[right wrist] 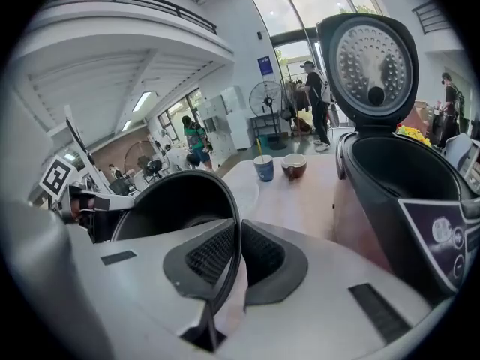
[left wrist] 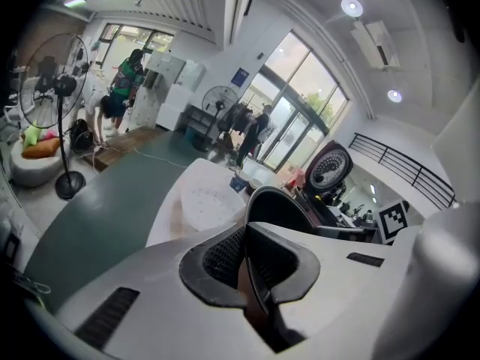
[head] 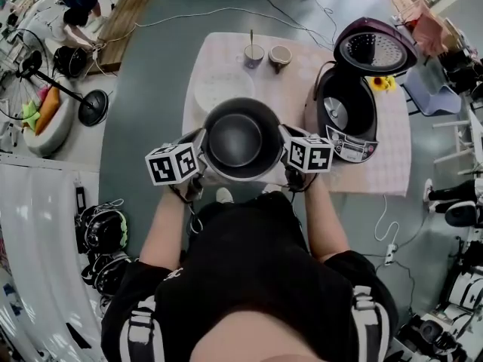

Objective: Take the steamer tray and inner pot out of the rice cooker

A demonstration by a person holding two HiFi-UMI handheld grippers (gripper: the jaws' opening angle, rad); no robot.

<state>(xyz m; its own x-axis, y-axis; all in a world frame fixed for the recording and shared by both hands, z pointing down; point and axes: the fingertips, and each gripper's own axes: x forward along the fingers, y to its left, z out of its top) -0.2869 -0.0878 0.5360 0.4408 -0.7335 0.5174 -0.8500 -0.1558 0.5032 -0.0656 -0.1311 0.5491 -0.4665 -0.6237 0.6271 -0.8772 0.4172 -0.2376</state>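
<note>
Inner pot [head: 235, 138] is out of the rice cooker [head: 347, 111] and is held up between both hand-held grippers, mouth up and empty. Left hand-held gripper [head: 201, 151] is clamped on the pot's left rim. Its own view shows the pads pinched on the thin dark rim edge. Right hand-held gripper [head: 287, 148] is clamped on the opposite, right rim, with the rim running between its pads in its own view. The two grip points sit straight across the pot from each other, so the load is shared and neither hand is nearer.

Key relation: the pot hangs over the near left part of the desk [head: 392, 173], left of the cooker body and apart from it. The white steamer tray [head: 220, 84] lies flat on the desk just beyond the pot, and the pot's far edge overlaps it in the head view. I can't tell the height above the desk. Judgement: the set-down spot is the bare desk under the pot, on the near side of the tray, so keep the pot level and short of the tray.

The cooker lid [head: 375, 49] stands open and the cavity looks empty.

Counts:
- 1 inner pot
- 1 steamer tray
- 1 rice cooker
- 2 cups at the far edge: blue cup [right wrist: 263, 168], brown cup [right wrist: 294, 166]
- 2 hand-held grippers

Task looks nearly done, with only the pot left to put down.
</note>
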